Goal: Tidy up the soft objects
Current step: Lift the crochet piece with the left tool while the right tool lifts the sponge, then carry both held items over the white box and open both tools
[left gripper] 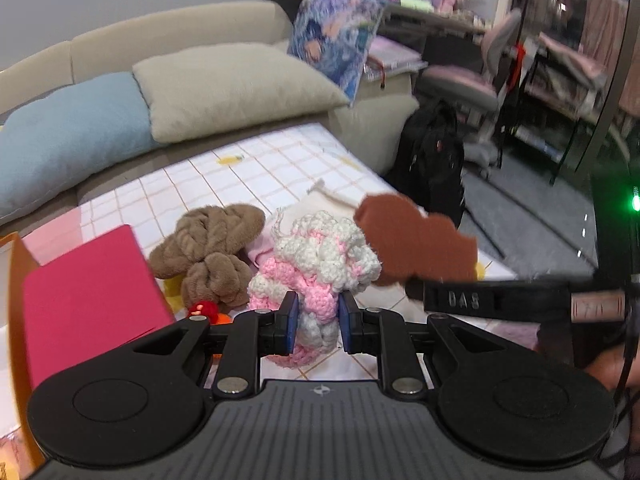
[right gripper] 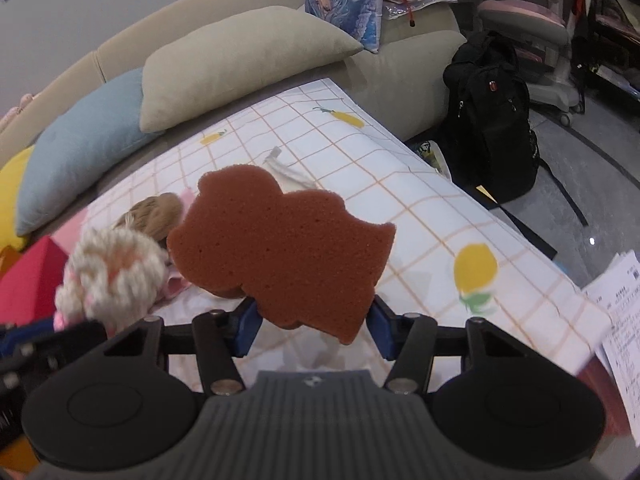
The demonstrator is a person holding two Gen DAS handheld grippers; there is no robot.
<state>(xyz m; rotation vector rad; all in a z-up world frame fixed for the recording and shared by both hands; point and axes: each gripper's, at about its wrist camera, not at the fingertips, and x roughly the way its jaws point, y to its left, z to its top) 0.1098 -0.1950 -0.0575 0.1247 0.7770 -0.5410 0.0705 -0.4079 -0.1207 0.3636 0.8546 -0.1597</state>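
Observation:
My left gripper (left gripper: 318, 316) is shut on a pink and white crocheted ball (left gripper: 320, 268), held above the checked cloth (left gripper: 248, 176). My right gripper (right gripper: 314, 320) is shut on a flat brown sponge (right gripper: 280, 248) and holds it above the cloth. The sponge also shows in the left wrist view (left gripper: 416, 240), to the right of the crocheted ball. A brown plush knot (left gripper: 208, 252) lies on the cloth to the left. The crocheted ball shows blurred at the left of the right wrist view (right gripper: 116, 276), with the plush knot (right gripper: 154, 212) behind it.
A red box (left gripper: 88, 300) stands at the left beside an orange edge (left gripper: 16, 272). Blue (left gripper: 68, 140) and beige (left gripper: 232, 84) pillows lean on the sofa behind. A black backpack (right gripper: 492, 116) stands on the floor at the right. Papers (right gripper: 616, 304) lie at the right edge.

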